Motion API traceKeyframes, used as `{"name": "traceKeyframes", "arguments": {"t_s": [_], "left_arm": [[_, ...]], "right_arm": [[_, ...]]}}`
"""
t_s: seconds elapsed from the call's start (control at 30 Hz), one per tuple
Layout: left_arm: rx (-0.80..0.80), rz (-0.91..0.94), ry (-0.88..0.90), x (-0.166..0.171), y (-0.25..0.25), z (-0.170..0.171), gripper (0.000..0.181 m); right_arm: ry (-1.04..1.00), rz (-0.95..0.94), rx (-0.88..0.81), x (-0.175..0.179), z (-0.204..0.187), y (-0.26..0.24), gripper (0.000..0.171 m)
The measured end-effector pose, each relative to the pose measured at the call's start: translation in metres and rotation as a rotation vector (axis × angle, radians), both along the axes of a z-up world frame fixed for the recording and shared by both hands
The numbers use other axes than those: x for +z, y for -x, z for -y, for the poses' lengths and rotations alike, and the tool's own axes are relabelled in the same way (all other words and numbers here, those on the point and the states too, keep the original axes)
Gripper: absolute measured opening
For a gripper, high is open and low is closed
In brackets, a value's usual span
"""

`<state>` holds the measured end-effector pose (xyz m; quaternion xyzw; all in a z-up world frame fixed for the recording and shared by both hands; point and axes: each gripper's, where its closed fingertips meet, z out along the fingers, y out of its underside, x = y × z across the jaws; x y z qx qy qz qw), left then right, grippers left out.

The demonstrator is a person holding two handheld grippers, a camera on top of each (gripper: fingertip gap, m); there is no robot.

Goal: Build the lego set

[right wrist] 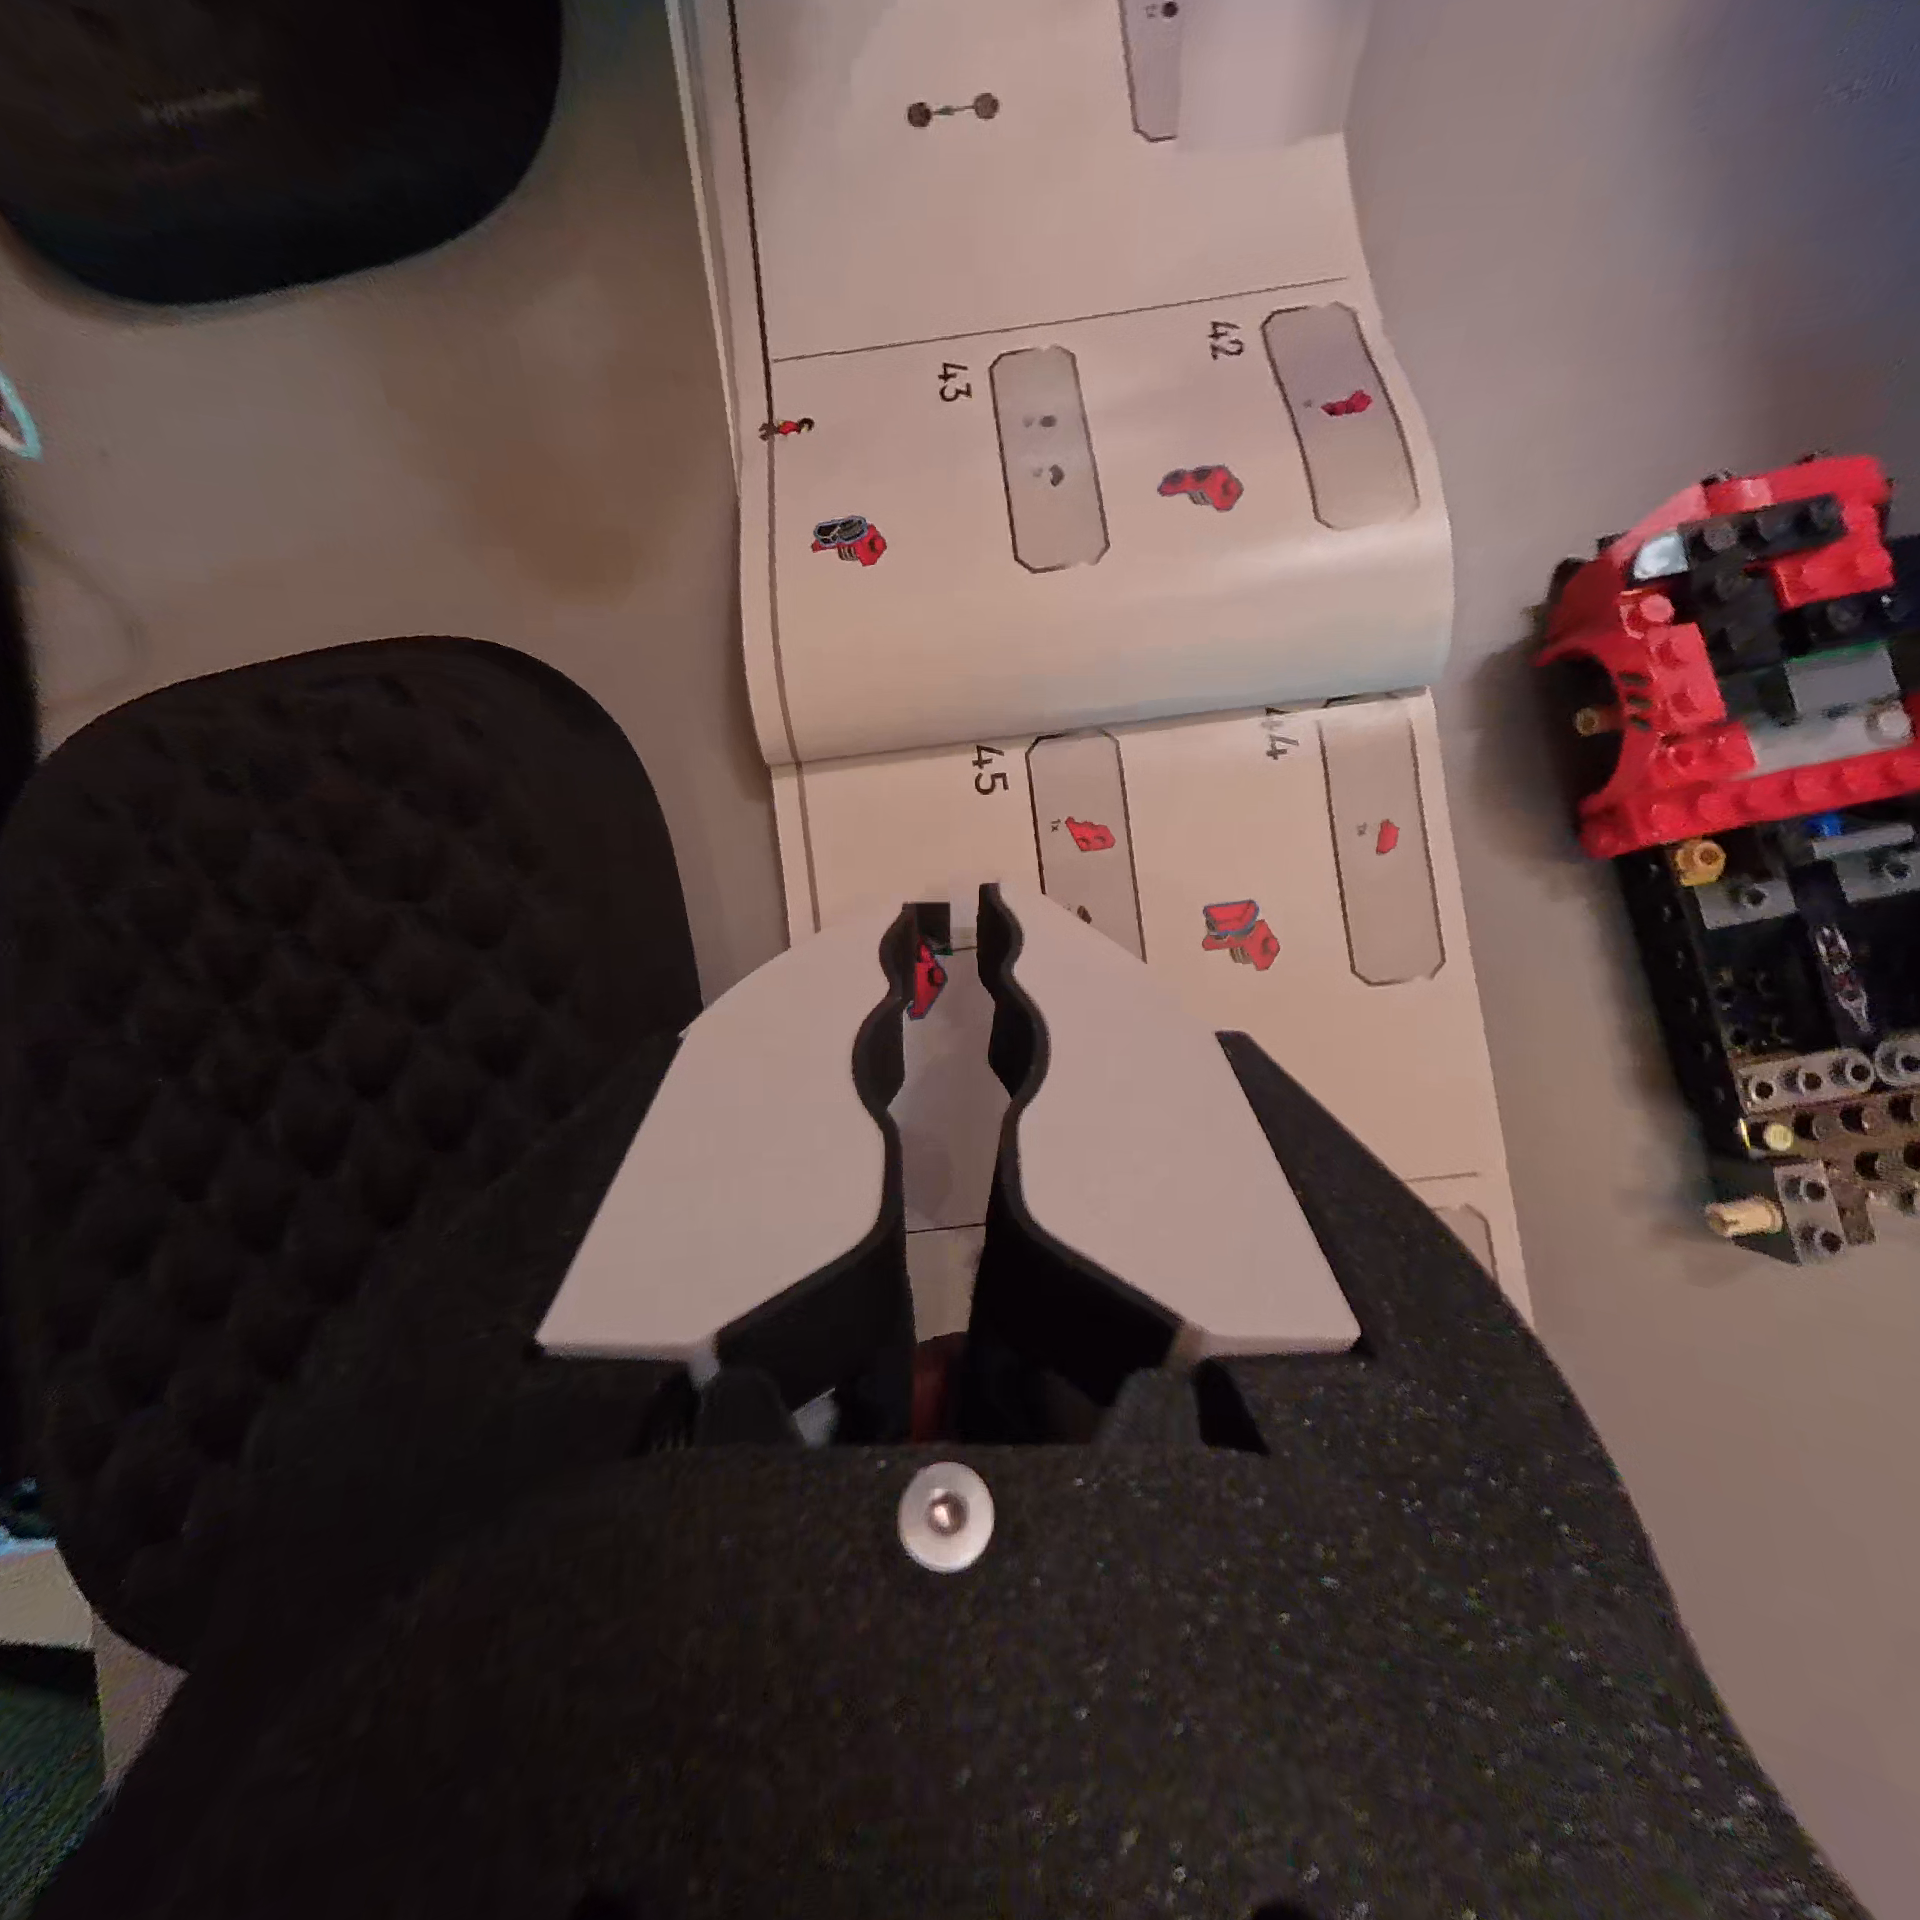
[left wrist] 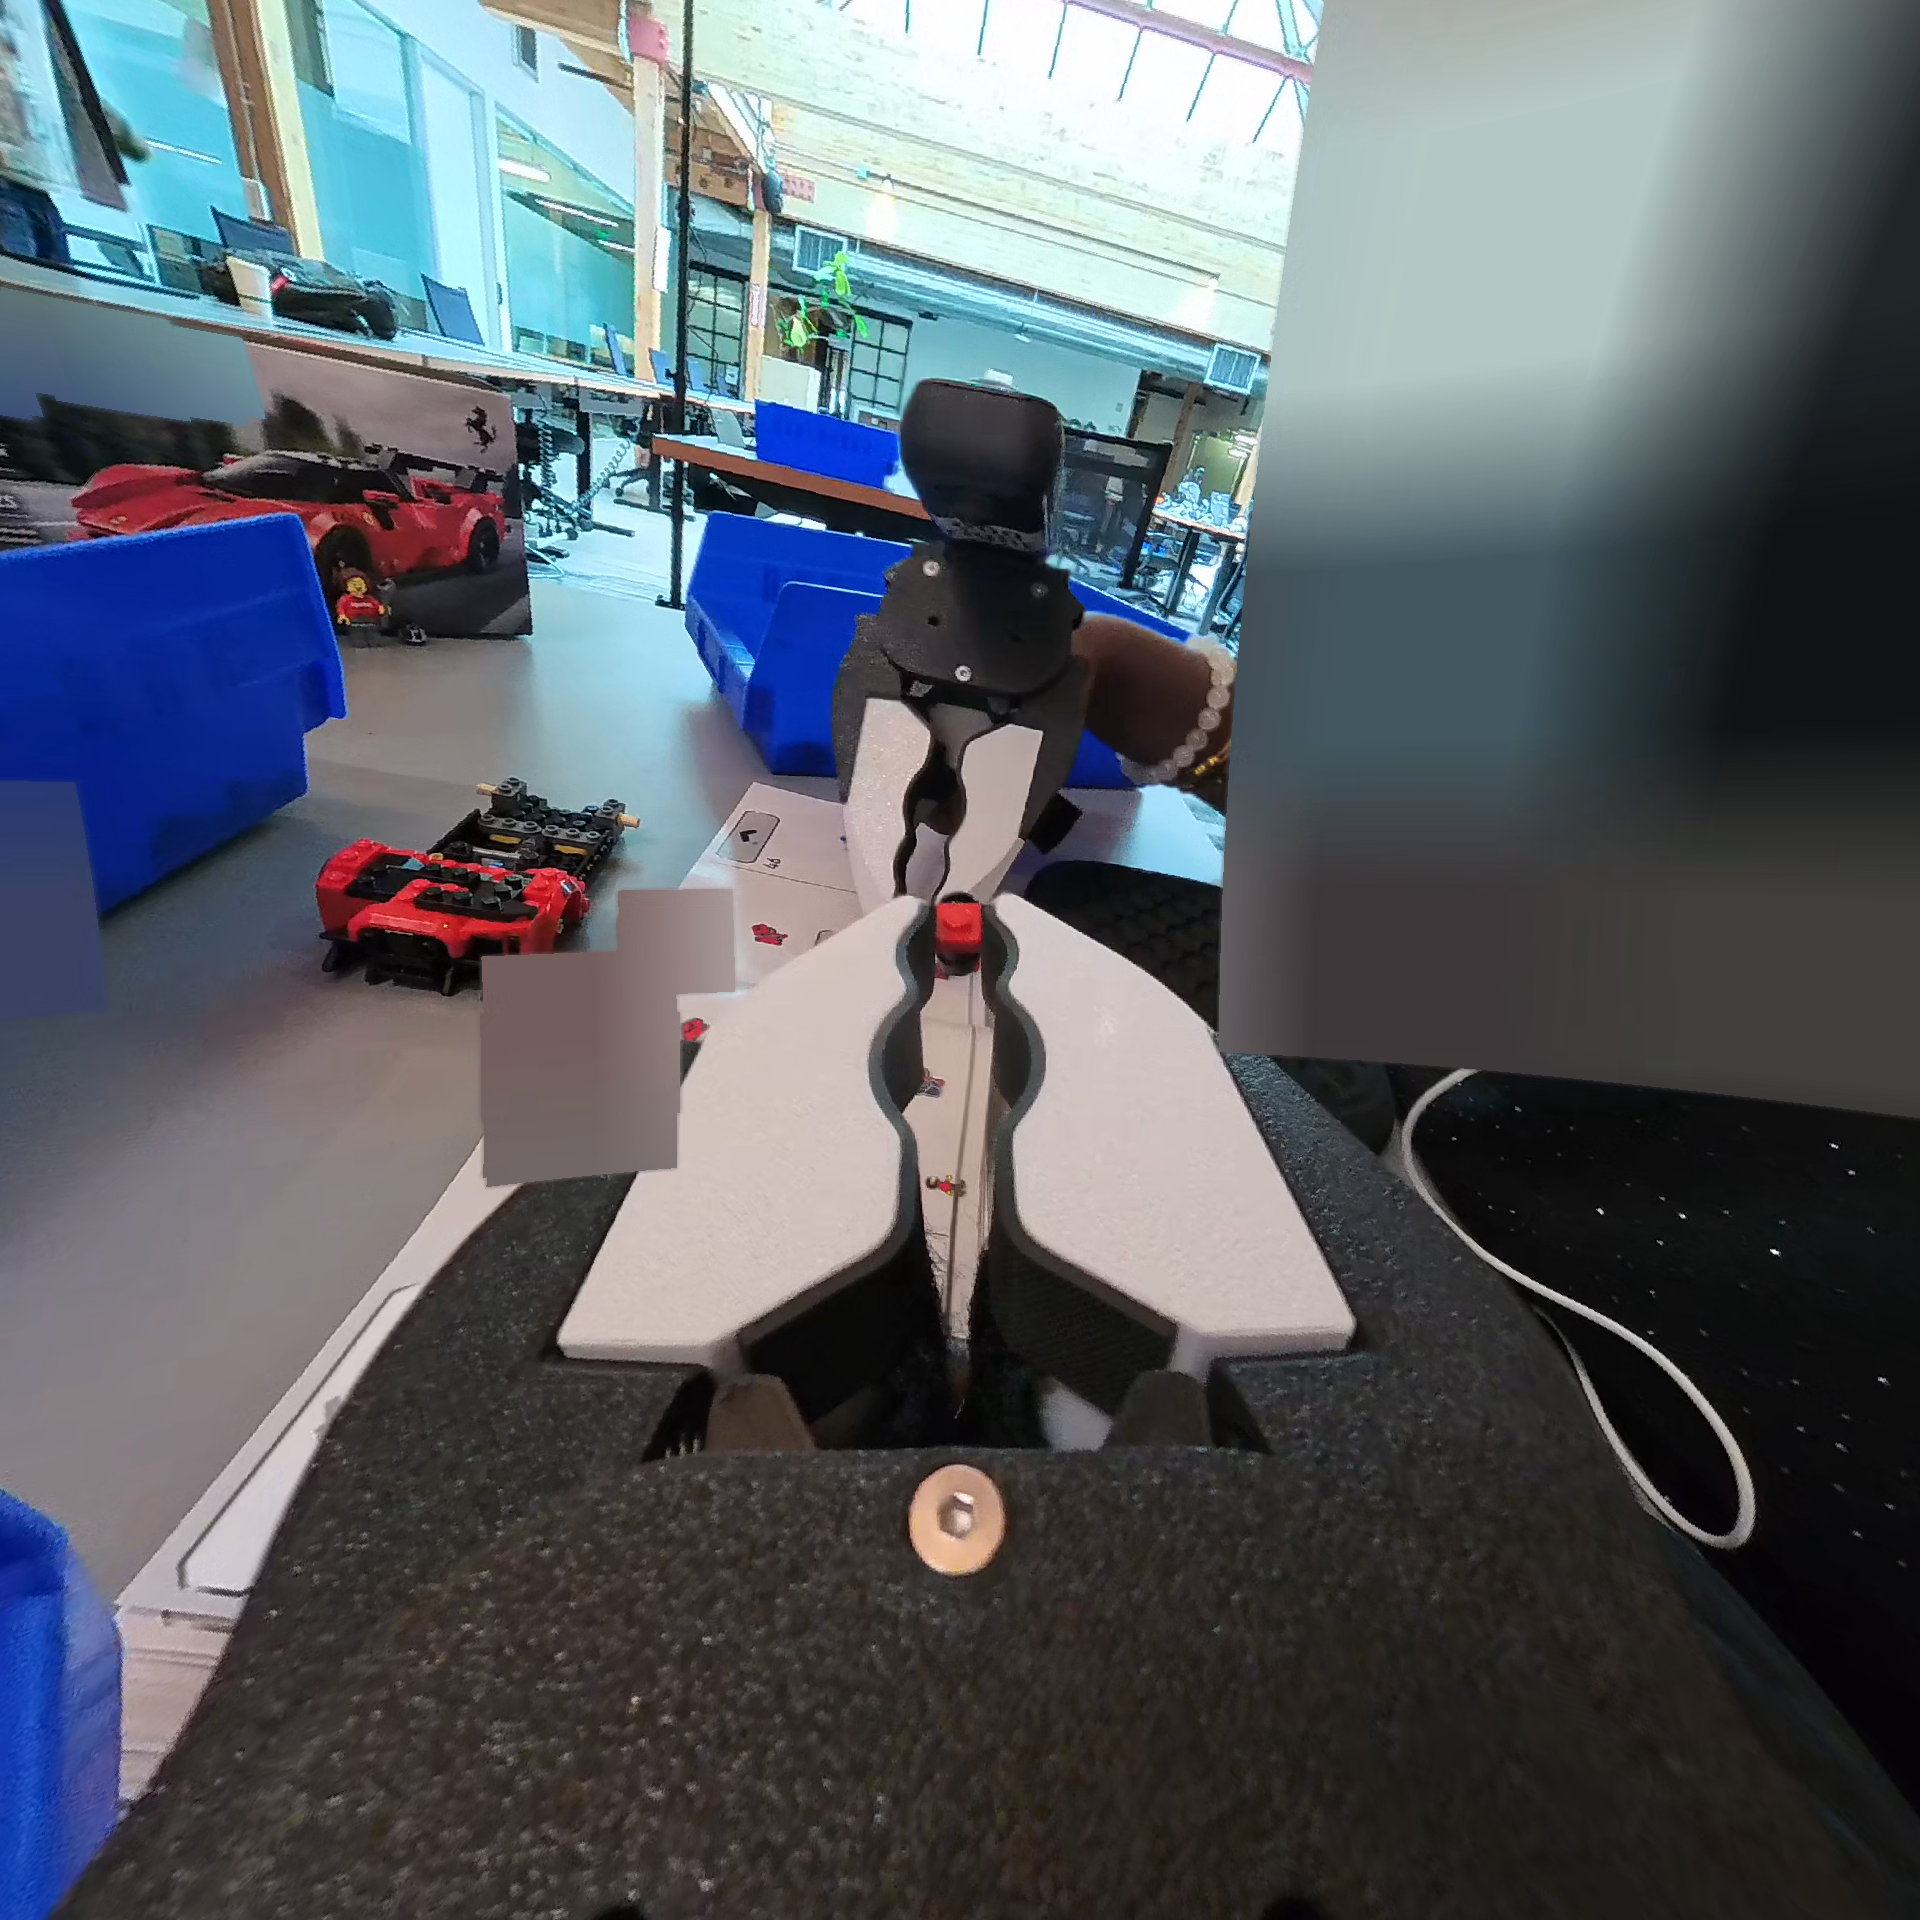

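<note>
My left gripper (left wrist: pixel 956 912) is shut on a small red lego piece (left wrist: pixel 956 930), held above the open instruction booklet (left wrist: pixel 790 842). My right gripper (left wrist: pixel 940 888) points down just behind that piece, held by a hand with a bead bracelet. In the right wrist view the right gripper (right wrist: pixel 961 906) hangs over the booklet (right wrist: pixel 1091 623), its jaws a narrow gap apart, with a small black piece (right wrist: pixel 932 916) at the tip of one finger. The half-built red and black car (left wrist: pixel 457 914) lies on the grey table to the left; it also shows in the right wrist view (right wrist: pixel 1766 810).
Blue bins stand at the left (left wrist: pixel 156 707) and at the back (left wrist: pixel 769 644). The set's box (left wrist: pixel 395 488) stands behind the car. A black quilted pad (right wrist: pixel 312 1091) lies beside the booklet. A white cable (left wrist: pixel 1610 1382) runs at the right. Some 15 centimetres of space lies between my two pairs of fingers.
</note>
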<state>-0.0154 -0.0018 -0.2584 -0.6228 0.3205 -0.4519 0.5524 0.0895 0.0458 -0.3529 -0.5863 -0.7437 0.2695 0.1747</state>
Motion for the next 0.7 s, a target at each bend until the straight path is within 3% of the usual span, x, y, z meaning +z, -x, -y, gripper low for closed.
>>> {"name": "traceKeyframes", "arguments": {"t_s": [0.23,0.7], "left_arm": [[-0.018,-0.008,0.003,-0.001,-0.002,0.002,0.007],[-0.128,0.099,0.1,0.004,-0.002,0.01,0.007]], "right_arm": [[0.004,0.097,0.057,-0.008,0.003,-0.002,0.011],[-0.048,0.013,0.165,0.003,0.01,0.003,0.007]]}}
